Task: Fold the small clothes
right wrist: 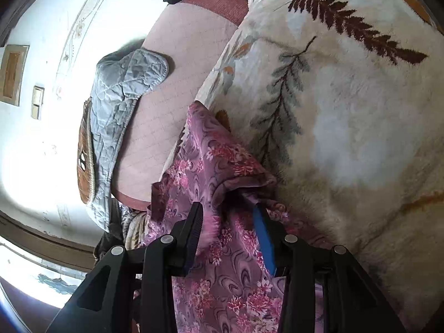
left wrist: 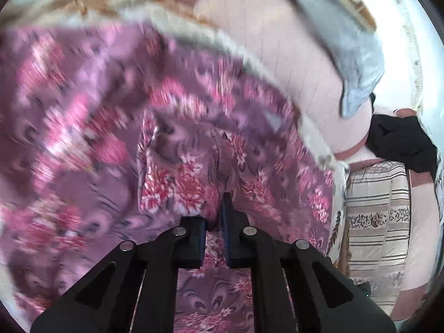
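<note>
**Q:** Purple cloth fills both views. What is it, and where does it lie?

**A:** It is a small floral garment (left wrist: 177,183), mauve with pink blossoms. It is bunched up on a cream blanket (right wrist: 347,127) printed with fern leaves, which seems to cover a bed.

**Q:** What are the claws doing?

**A:** Nearest the left camera, the left claw (left wrist: 215,222) has its blue-padded fingers nearly pressed together, pinching a fold of the garment. In the right view, the right claw (right wrist: 230,222) is partly spread, and a raised, rolled hem of the cloth lies between its fingers. I cannot tell whether its pads press on that hem.

**Q:** How will the fabric handle?

**A:** My judgement is light and very soft, probably a little slippery, since it drapes and creases freely. It will sag wherever it is not held. Taking it at a hem or corner, one claw at each end of an edge, should let it hang flat for folding. A pinch in the middle would only gather it.

**Q:** What lies beyond?

**A:** A pale pink quilted mattress (right wrist: 172,83) is past the blanket. A grey-blue padded cloth (right wrist: 122,88) lies on it. Farthest is a white wall (right wrist: 41,144).
</note>
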